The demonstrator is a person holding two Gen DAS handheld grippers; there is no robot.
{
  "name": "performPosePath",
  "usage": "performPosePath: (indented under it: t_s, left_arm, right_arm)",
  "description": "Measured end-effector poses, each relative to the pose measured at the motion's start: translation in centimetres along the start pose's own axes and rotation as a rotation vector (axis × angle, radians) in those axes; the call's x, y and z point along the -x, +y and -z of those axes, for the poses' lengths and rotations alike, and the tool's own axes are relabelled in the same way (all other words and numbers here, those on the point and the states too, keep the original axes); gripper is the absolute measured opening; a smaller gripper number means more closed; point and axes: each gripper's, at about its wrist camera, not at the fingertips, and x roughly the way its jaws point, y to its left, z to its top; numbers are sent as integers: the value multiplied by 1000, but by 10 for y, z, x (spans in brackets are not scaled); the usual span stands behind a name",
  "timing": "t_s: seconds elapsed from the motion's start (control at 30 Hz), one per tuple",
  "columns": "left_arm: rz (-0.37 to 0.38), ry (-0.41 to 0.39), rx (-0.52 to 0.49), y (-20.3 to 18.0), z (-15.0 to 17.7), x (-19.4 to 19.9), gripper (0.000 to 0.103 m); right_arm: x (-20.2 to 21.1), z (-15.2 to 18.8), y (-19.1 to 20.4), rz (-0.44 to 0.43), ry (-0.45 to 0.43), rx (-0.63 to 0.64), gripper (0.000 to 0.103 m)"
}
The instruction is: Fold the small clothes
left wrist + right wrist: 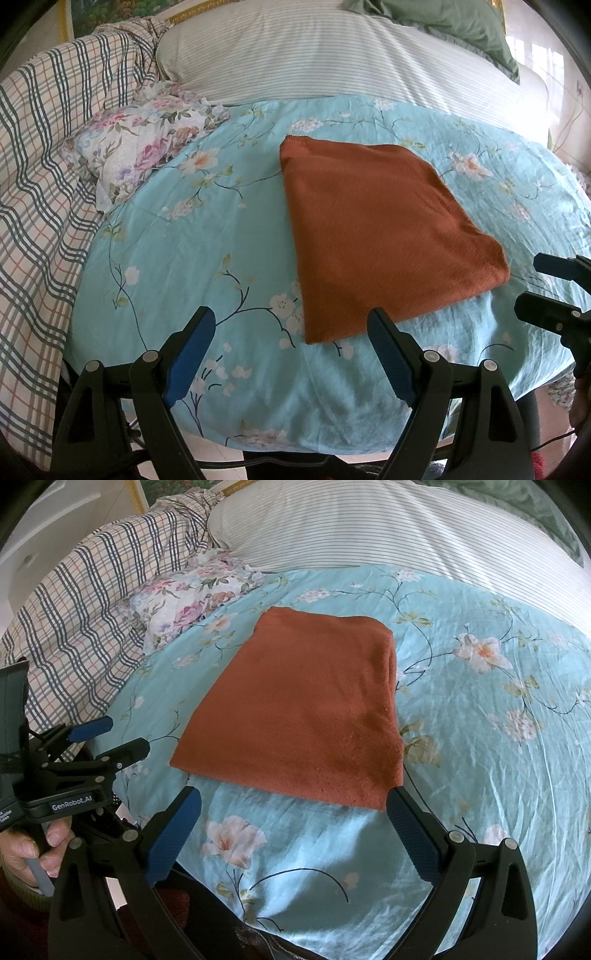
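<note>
The soft, fuzzy rust-orange folded cloth [384, 236] lies flat on the blue flowery bedsheet [192, 251]. It looks light and floppy; grab a near corner. The left gripper [291, 354] and right gripper [295, 834] both gape wide, holding nothing.

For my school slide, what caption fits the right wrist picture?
Folded rust-orange fuzzy cloth lying on a turquoise flowered bedsheet, right gripper open just before it.
</note>
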Motion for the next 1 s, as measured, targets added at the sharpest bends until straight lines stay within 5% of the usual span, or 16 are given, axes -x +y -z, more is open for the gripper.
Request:
performPosePath:
  t_s: [1.0]
  left_arm:
    - [1, 0, -5, -4, -2, -1, 85]
  right_arm:
    - [-2, -6, 4, -11, 5, 16, 100]
